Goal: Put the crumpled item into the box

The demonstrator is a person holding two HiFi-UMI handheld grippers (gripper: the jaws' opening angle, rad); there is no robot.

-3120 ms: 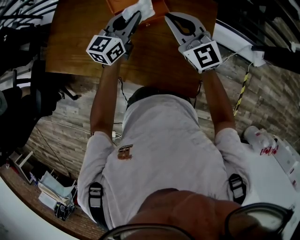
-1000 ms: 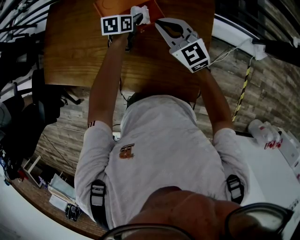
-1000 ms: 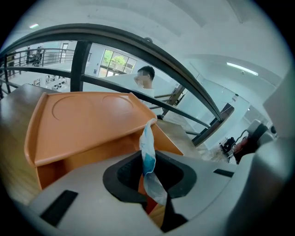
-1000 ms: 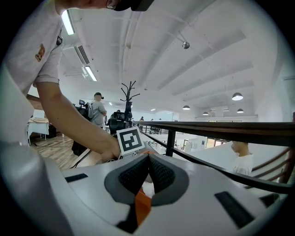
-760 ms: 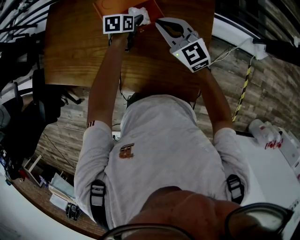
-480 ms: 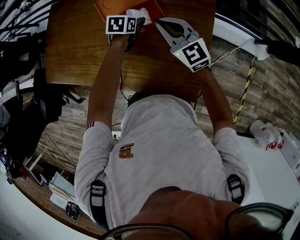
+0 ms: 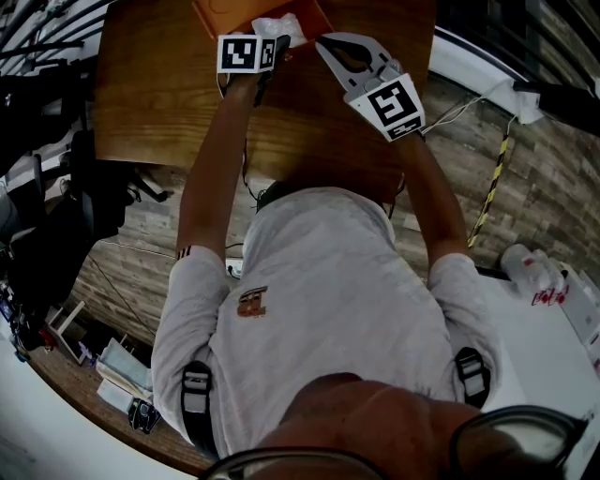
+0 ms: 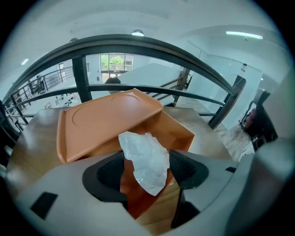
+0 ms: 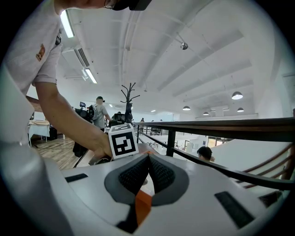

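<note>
The left gripper (image 8: 146, 174) pinches a crumpled white sheet (image 8: 144, 156) — thin, glossy, creased — over the near corner of the open orange box (image 8: 180, 133). The right gripper (image 9: 148, 171) is clamped tight on the box's smooth wall.

You stand at the near edge of a wooden table (image 7: 159, 84) with both arms stretched forward, and an orange box (image 7: 214, 13) sits at the table's far side, cut off by the top of the frame. Your left gripper (image 7: 277, 45) reaches to the box with its marker cube facing up, and a crumpled white item (image 7: 279, 26) sits at its tips over the box; the grip itself cannot be confirmed from here. Your right gripper (image 7: 324, 40) lies just beside it, tips drawn together at the box's right corner.
</note>
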